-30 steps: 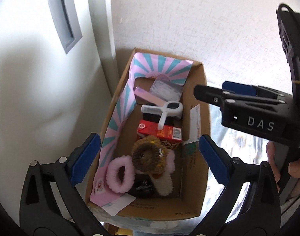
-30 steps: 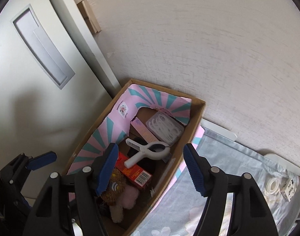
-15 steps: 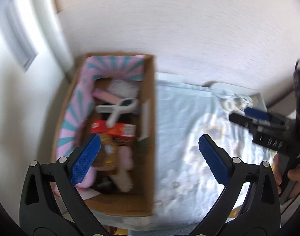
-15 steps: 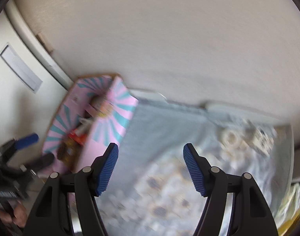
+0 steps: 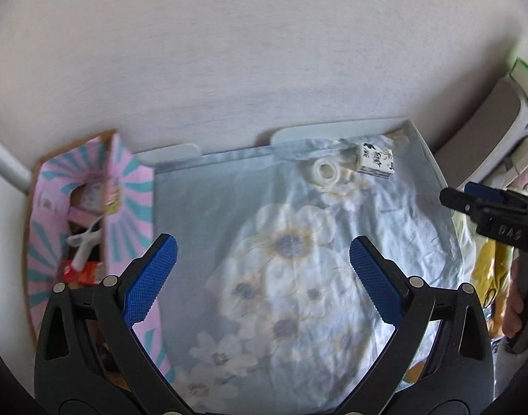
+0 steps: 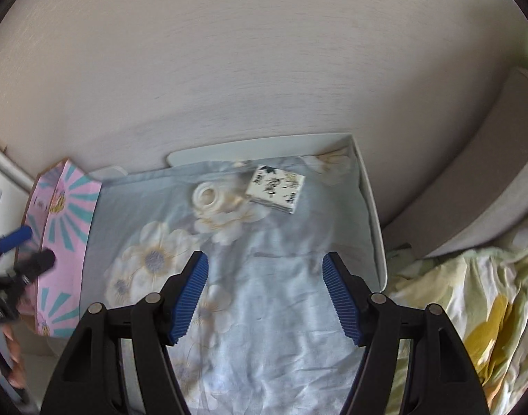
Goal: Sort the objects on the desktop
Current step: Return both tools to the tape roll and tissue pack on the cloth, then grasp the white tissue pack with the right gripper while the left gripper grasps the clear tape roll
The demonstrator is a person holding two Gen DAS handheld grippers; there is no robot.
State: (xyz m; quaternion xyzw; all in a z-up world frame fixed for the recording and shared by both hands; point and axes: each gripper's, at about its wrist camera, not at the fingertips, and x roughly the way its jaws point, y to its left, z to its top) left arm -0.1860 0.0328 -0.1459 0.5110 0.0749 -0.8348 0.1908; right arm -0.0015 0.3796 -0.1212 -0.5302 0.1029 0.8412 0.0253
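Observation:
A white tape roll (image 5: 326, 172) (image 6: 206, 196) and a small white box with black print (image 5: 375, 161) (image 6: 276, 188) lie side by side at the far edge of the table under a pale blue flowered cloth (image 5: 298, 242) (image 6: 264, 276). A cardboard box with pink and teal lining (image 5: 73, 224) (image 6: 61, 228) stands at the left, holding a white clip (image 5: 85, 242) and a red carton (image 5: 82, 271). My left gripper (image 5: 263, 276) is open and empty above the cloth. My right gripper (image 6: 265, 297) is open and empty, short of the tape and box.
A white wall (image 5: 264, 52) backs the table. The table's white raised rim (image 6: 371, 214) runs along the right side. A yellow flowered cloth (image 6: 471, 304) lies right of the table. A grey padded edge (image 6: 489, 190) is at the far right.
Both grippers have swung right, away from over the cardboard box, to over the flowered cloth. The tape roll and printed box have come into the middle of both views. Both stay open.

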